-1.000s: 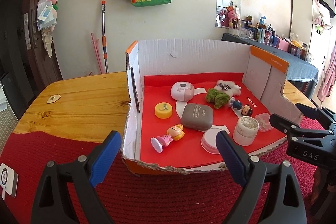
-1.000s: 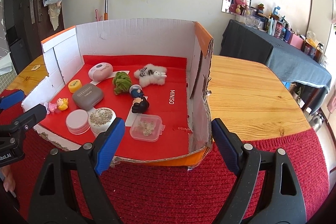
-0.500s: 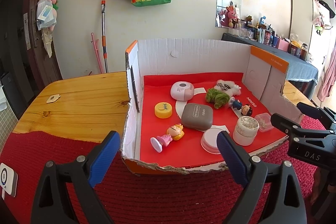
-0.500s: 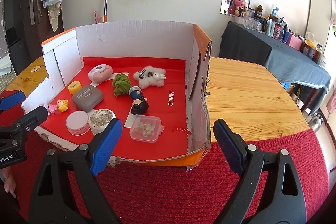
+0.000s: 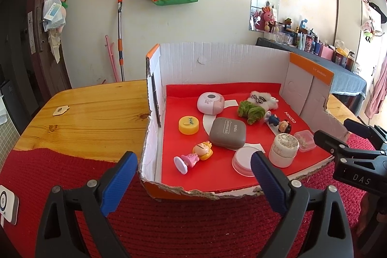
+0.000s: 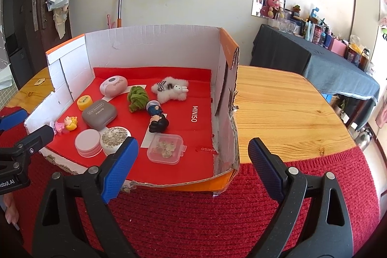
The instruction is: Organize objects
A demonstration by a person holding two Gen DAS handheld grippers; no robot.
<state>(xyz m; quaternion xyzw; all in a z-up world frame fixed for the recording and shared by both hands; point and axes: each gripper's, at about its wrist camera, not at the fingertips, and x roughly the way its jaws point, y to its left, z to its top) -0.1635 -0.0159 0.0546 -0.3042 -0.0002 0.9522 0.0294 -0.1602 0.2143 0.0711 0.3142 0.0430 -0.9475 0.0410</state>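
A cardboard box [image 5: 217,59] with a red floor and a torn-open front stands on the table. Inside lie a pink round case [image 5: 210,103], a yellow lid [image 5: 188,125], a grey eyeshadow case [image 5: 227,133], a small doll [image 5: 196,154], a white disc [image 5: 244,160], a white jar [image 5: 284,149], a clear plastic box [image 6: 167,148], a dark-blue figurine [image 6: 156,115], a green scrunchie [image 6: 137,98] and a fluffy white plush [image 6: 170,90]. My left gripper [image 5: 193,157] hovers open before the box's front left. My right gripper [image 6: 193,144] hovers at the front right, its jaws opening with nothing held.
The box sits partly on a red knitted mat [image 6: 193,209] over a wooden table [image 6: 285,113]. A small tag [image 5: 60,110] lies on the wood at left. A white device [image 5: 8,207] rests on the mat's left edge. A cluttered side table [image 6: 326,57] stands behind.
The right gripper's jaws have spread a little wider. Both grippers stay in place and the objects in the box have not moved.
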